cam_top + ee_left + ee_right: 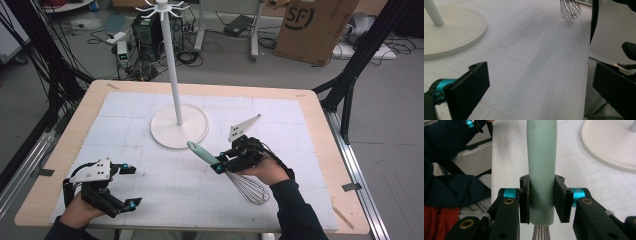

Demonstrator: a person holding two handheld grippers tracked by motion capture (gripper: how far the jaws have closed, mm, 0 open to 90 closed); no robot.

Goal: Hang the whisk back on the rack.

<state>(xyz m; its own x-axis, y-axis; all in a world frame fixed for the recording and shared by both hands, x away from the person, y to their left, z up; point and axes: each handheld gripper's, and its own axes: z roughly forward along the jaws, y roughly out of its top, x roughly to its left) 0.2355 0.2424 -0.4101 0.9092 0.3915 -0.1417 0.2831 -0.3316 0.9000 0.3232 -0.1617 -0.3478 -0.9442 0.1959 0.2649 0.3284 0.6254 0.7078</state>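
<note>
The right gripper [218,165] pinched the whisk [227,172] by its mint handle just in front of the hook stand's base [192,135], likely for hanging, which needs lifting toward the top hooks [162,7], while the left gripper [131,186] rested spread, well left of the stand.

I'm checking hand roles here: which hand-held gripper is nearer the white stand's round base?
Right. The right hand-held gripper, shut on the whisk, sits just off the stand base rim. The left hand-held gripper, open, rests near the table's front left corner.
</note>
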